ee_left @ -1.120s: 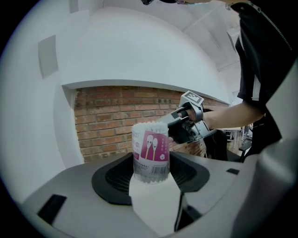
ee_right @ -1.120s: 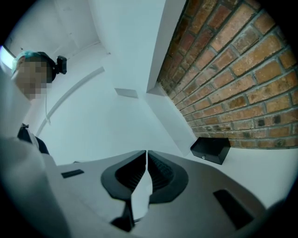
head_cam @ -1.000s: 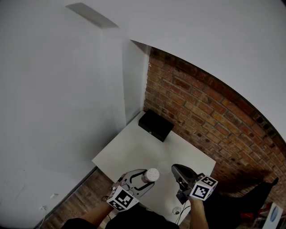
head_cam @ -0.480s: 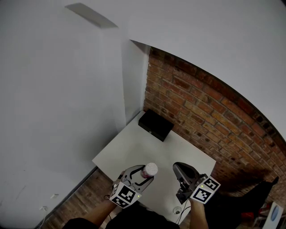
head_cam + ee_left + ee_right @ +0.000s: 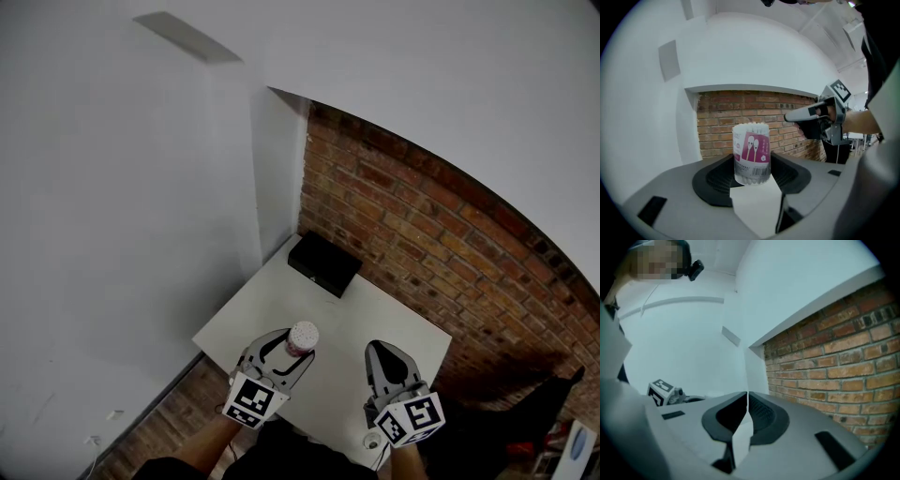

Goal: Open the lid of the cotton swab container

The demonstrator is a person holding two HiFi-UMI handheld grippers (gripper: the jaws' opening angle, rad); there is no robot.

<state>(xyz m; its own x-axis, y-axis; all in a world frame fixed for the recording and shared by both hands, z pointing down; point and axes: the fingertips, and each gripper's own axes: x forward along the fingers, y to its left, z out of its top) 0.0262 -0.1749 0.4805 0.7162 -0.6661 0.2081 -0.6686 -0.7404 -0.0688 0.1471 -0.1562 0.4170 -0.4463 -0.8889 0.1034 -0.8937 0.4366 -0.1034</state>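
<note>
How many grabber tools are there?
2. The grey left gripper, over the white table, grips the clear pink-labelled cotton swab container; the grey right gripper is beside it, shut and empty. None looks hidden.

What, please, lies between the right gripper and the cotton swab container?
Nothing; the head view shows only bare table between the right gripper and the cotton swab container.

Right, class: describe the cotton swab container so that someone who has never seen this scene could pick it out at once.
Find the white table by the brick wall. At its near edge the left gripper holds a container. It alone is a clear tub of white swabs with a pink label; the box at the far end is black.
</note>
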